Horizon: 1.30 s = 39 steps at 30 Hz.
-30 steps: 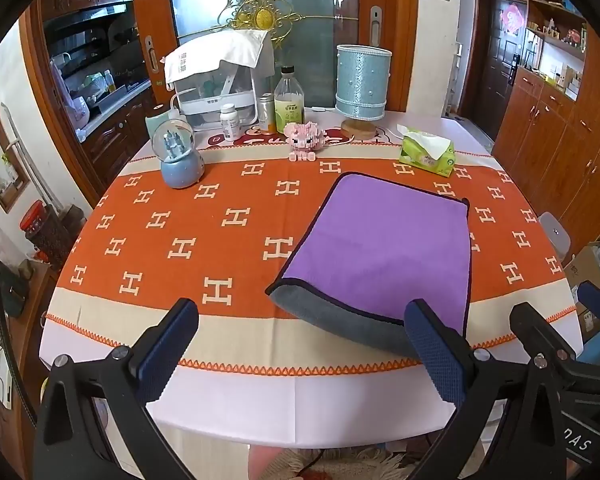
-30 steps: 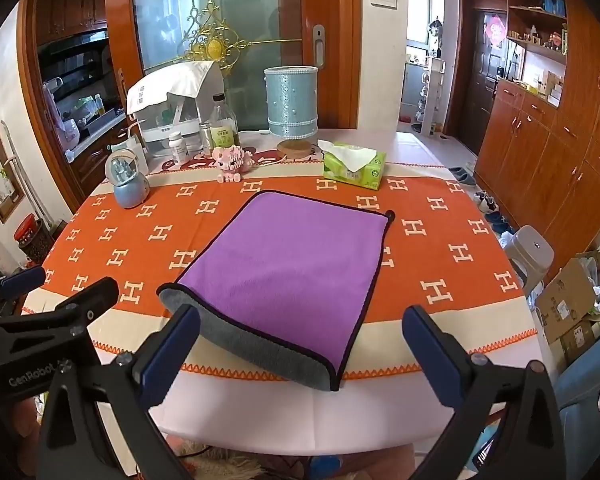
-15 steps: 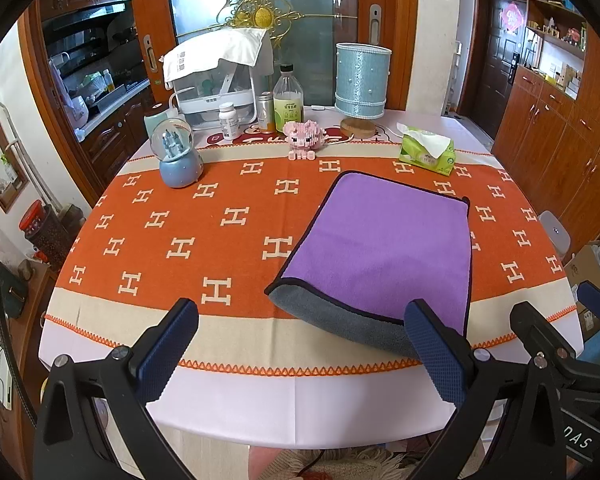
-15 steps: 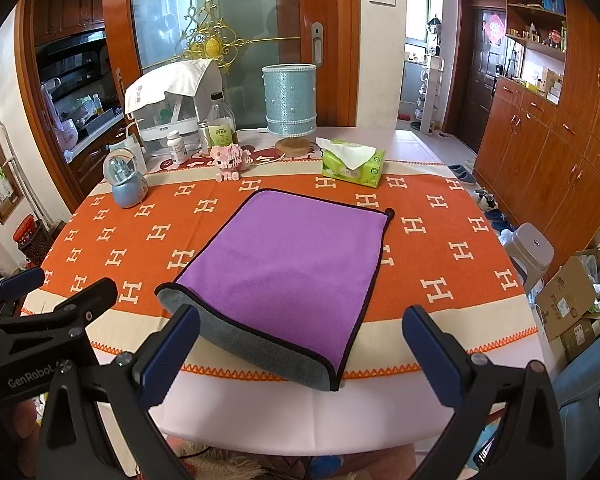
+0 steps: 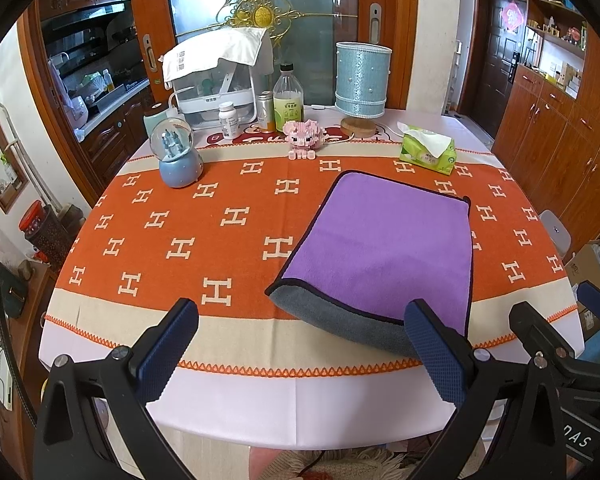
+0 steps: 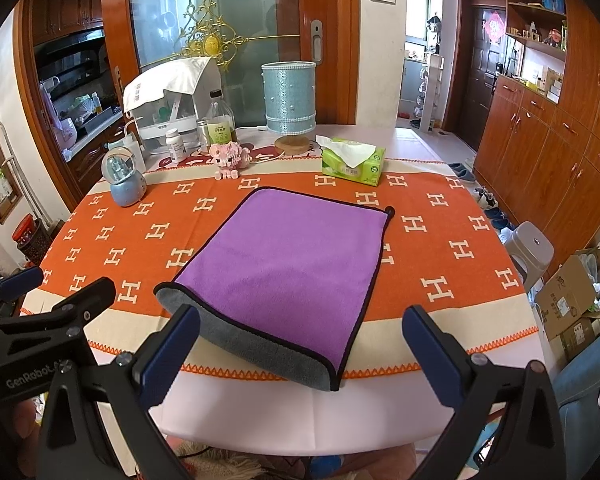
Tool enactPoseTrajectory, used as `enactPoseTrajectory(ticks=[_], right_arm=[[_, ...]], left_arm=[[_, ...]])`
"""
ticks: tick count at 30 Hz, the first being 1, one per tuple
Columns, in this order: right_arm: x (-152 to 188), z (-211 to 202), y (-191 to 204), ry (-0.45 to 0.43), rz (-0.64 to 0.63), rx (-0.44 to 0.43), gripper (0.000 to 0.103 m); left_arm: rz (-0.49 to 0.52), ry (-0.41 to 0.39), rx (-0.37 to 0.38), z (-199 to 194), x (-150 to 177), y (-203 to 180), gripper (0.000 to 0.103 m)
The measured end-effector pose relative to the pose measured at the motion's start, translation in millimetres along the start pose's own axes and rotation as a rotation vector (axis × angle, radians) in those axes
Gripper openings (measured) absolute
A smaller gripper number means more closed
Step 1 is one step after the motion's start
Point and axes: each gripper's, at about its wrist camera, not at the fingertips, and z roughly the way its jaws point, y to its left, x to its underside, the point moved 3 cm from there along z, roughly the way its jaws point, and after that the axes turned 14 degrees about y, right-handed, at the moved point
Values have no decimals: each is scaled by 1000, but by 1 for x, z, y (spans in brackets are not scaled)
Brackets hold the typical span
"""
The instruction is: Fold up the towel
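A purple towel (image 5: 384,240) with a black hem and grey underside lies folded in half on the orange patterned tablecloth (image 5: 188,232); its rounded grey fold faces me. It also shows in the right wrist view (image 6: 296,256). My left gripper (image 5: 300,344) is open and empty, held above the near table edge, left of the towel's fold. My right gripper (image 6: 300,348) is open and empty, held just in front of the fold. Neither touches the towel.
At the table's back stand a snow globe (image 5: 176,156), a pink brick pig (image 5: 302,140), bottles (image 5: 288,100), a blue lamp (image 5: 362,84), a white appliance (image 5: 216,80) and a green tissue pack (image 5: 428,152). Wooden cabinets (image 6: 548,120) and a stool (image 6: 530,248) stand on the right.
Both grippers have stayed open and almost still; the views have only shifted slightly. The towel has not moved.
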Motion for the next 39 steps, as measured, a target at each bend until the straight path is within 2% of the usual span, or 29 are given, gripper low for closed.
enactPoseTrajectory(ticks=[14,21,39], right_arm=[[-2,6,-4,-2,2,3,102],[-3,8,-4,-4,2,8,102],[-5,-6,0,-6,27,25,102]], left_arm=[[1,-4,1,2,2,0,102],[6,5,5,6,-8,0,102],[39,9,12,9,-5,3,102]])
